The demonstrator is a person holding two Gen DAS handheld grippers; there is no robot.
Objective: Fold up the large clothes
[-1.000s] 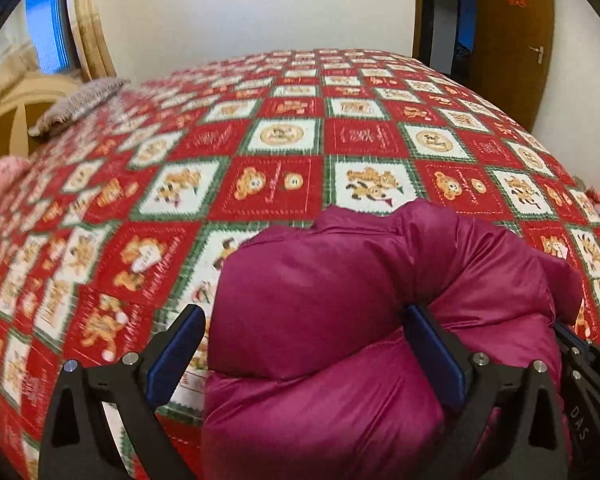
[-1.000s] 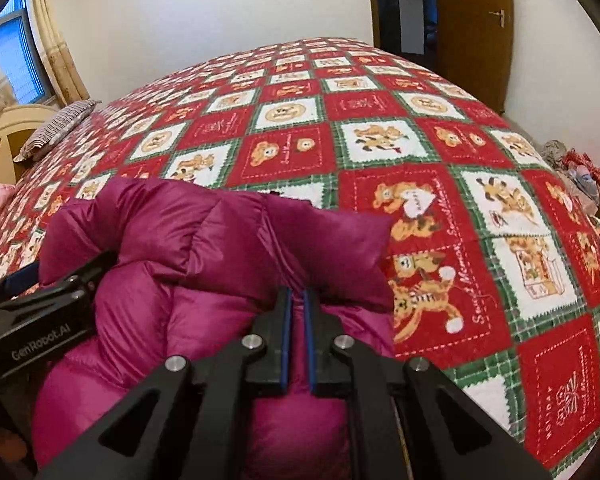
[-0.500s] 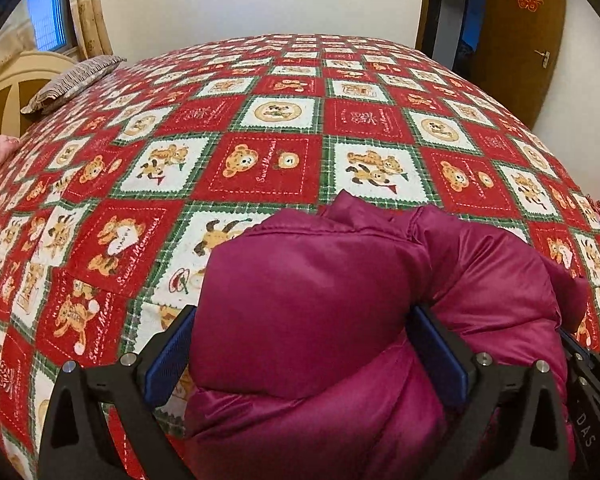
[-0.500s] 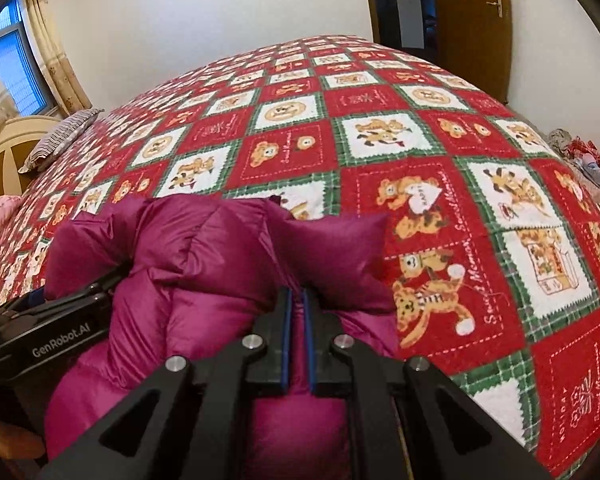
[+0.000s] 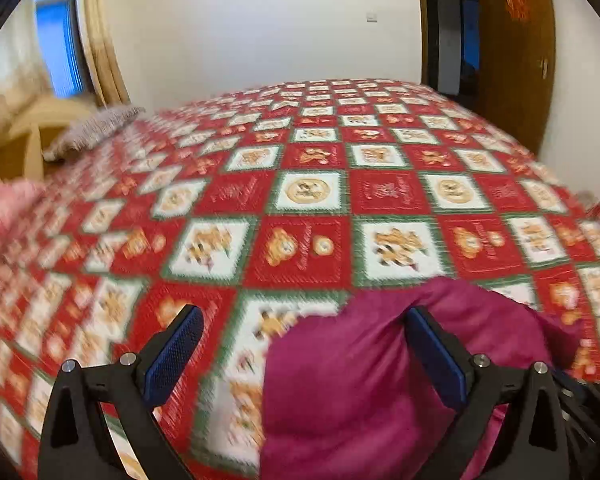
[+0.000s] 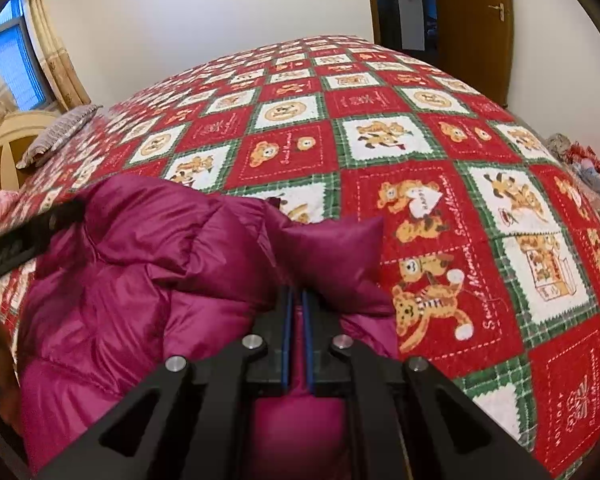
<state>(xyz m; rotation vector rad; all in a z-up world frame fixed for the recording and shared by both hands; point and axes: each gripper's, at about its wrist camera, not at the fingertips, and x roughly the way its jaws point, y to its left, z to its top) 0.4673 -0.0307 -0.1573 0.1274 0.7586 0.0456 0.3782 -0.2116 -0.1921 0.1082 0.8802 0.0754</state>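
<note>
Magenta puffer jacket (image 6: 148, 264) lies bunched on bedspread (image 6: 440, 184), near edge. R gripper (image 6: 296, 312): jaws nearly closed, pinching a jacket fold. L gripper (image 5: 300, 344): jaws wide, left pad over bare bedspread, right pad against jacket, no grip. Pillow (image 5: 96, 128) far left.

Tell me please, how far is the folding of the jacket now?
Done: the magenta puffer jacket is already bunched into a compact bundle on the bedspread. In hand: the right gripper pinches a fold, while the left gripper stands open beside it. Left: neatening and releasing, probably.
</note>
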